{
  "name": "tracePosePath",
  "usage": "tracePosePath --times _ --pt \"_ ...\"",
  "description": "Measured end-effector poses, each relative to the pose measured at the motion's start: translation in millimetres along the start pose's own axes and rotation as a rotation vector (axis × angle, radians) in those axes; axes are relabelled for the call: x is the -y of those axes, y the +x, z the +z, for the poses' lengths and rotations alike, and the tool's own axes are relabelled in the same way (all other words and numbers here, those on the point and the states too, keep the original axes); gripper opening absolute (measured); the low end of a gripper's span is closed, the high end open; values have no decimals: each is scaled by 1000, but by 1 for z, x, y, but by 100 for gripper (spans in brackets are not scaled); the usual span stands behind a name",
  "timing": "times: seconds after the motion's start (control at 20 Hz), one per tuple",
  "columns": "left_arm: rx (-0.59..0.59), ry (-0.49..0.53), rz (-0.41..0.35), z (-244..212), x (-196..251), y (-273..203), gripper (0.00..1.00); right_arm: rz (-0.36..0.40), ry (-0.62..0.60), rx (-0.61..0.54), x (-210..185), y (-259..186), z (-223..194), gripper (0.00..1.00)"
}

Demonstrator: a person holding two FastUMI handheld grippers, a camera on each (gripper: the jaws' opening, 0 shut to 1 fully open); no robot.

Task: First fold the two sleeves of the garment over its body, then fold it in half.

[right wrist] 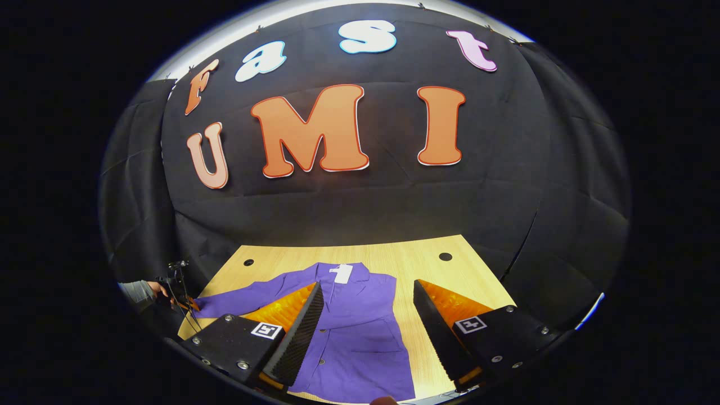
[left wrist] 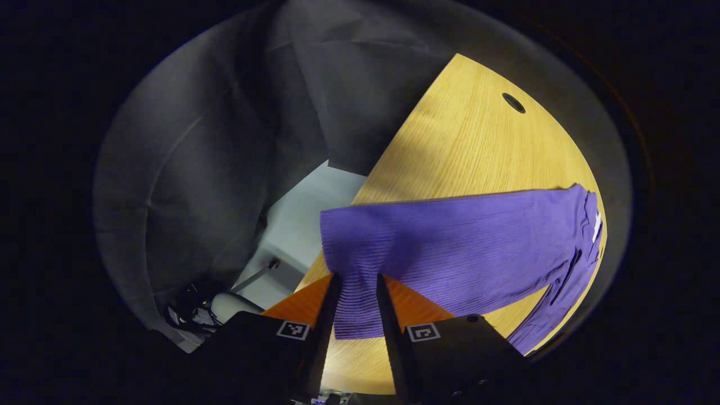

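- The purple garment (right wrist: 360, 332) lies flat on the wooden table (right wrist: 416, 253), front side up, with a white tag (right wrist: 341, 273) at its collar, toward 12 o'clock in the right gripper view.
- One sleeve (right wrist: 242, 298) is stretched out toward 9 o'clock in that view, to the table's edge.
- The left gripper (left wrist: 355, 306) pinches the end of this sleeve (left wrist: 357, 304): both fingers press on the ribbed cloth, which hangs down between them.
- In the left gripper view the sleeve runs from the fingers toward 3 o'clock, where the body of the garment (left wrist: 562, 236) lies on the table (left wrist: 472, 140).
- The right gripper (right wrist: 368, 329) hangs above the garment's body with its fingers spread wide; nothing is between them, and the cloth is seen below.
- At 9 o'clock in the right gripper view, a hand (right wrist: 160, 291) in a grey sleeve (right wrist: 135, 292) holds the other gripper at the table's corner.
- Round holes (right wrist: 445, 256) are in the tabletop near its far corners.
- Black cloth (left wrist: 236, 140) hangs behind the table; some cables (left wrist: 191, 309) and a pale floor (left wrist: 298, 225) show at 7 o'clock in the left gripper view.
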State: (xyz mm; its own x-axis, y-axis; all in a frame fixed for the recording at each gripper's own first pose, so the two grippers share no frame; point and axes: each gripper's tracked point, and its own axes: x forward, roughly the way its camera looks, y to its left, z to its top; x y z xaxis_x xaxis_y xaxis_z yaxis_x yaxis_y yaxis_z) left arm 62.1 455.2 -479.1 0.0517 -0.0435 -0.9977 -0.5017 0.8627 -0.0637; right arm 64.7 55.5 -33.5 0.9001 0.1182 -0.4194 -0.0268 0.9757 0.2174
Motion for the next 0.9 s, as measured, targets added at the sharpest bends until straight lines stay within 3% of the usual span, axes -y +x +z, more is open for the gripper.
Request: tracePosePath --times 0.05,0.2,0.25,0.45,0.5,0.55,0.9 --pt "-2 1 11 6 5 -3 11 8 4 1 0 1 0 95" --pt "-14 -1 19 0 5 -2 13 18 0 -8 5 4 -4 96" --pt "-17 -2 14 0 9 -3 8 21 -4 -8 9 5 -5 96" --pt "27 45 1 3 26 -33 8 32 1 9 19 2 2 96" --pt "42 67 -2 5 36 -46 8 35 -3 15 23 3 2 100" --pt "59 86 -9 7 46 -58 8 36 -8 22 28 2 5 95" --pt "163 241 -100 5 141 -128 8 71 -7 70 52 -6 11 100"
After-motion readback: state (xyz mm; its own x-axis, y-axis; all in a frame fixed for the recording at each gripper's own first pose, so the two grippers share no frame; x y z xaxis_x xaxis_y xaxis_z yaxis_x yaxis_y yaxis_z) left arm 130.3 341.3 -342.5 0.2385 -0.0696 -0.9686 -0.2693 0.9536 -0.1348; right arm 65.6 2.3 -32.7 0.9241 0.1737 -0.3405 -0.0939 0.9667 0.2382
